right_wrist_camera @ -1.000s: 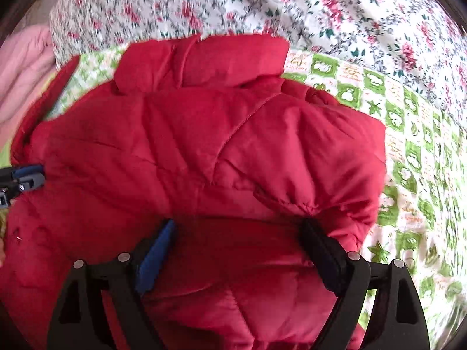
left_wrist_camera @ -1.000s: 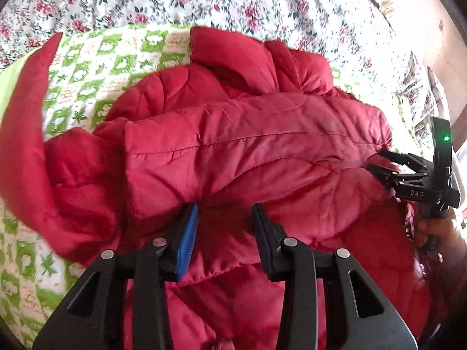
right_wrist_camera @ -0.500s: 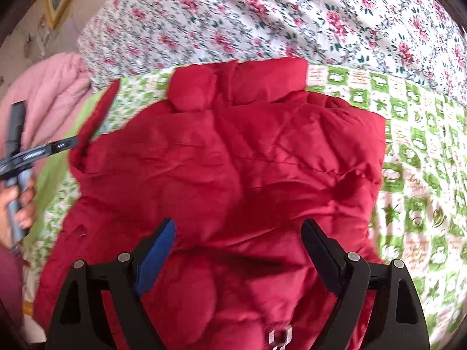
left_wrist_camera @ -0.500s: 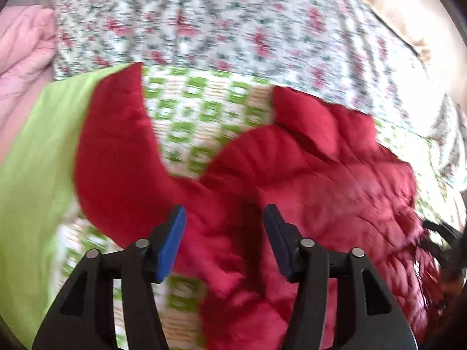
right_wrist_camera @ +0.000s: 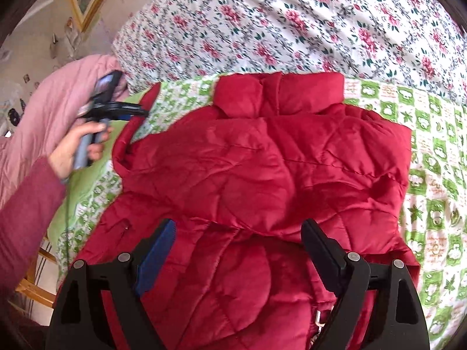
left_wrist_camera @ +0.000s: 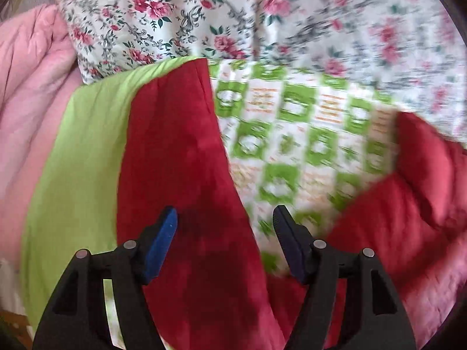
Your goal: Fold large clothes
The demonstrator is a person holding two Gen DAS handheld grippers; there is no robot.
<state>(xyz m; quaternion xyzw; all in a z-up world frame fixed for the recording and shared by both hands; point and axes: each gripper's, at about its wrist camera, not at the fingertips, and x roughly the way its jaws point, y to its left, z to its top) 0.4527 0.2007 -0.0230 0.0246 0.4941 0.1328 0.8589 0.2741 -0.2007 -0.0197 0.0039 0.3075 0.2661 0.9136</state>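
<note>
A red quilted jacket (right_wrist_camera: 262, 180) lies on the bed with its collar (right_wrist_camera: 277, 93) toward the far side. One sleeve is folded across the body. The other sleeve (left_wrist_camera: 181, 175) stretches out to the left over the green blanket. My left gripper (left_wrist_camera: 224, 221) is open and hovers over that sleeve; in the right wrist view it (right_wrist_camera: 143, 113) is near the sleeve's end, held by a hand. My right gripper (right_wrist_camera: 239, 233) is open wide and empty above the jacket's lower body.
A green-and-white patterned blanket (right_wrist_camera: 432, 157) with a plain lime edge (left_wrist_camera: 76, 169) lies under the jacket. A floral bedsheet (right_wrist_camera: 292, 23) covers the far side. A pink quilted garment (left_wrist_camera: 26, 93) is piled at the left. A wooden frame (right_wrist_camera: 35, 280) shows at the bed's left edge.
My left gripper has swung left from the jacket's body out to the spread sleeve. My right gripper has pulled back and up from the jacket, and stays open.
</note>
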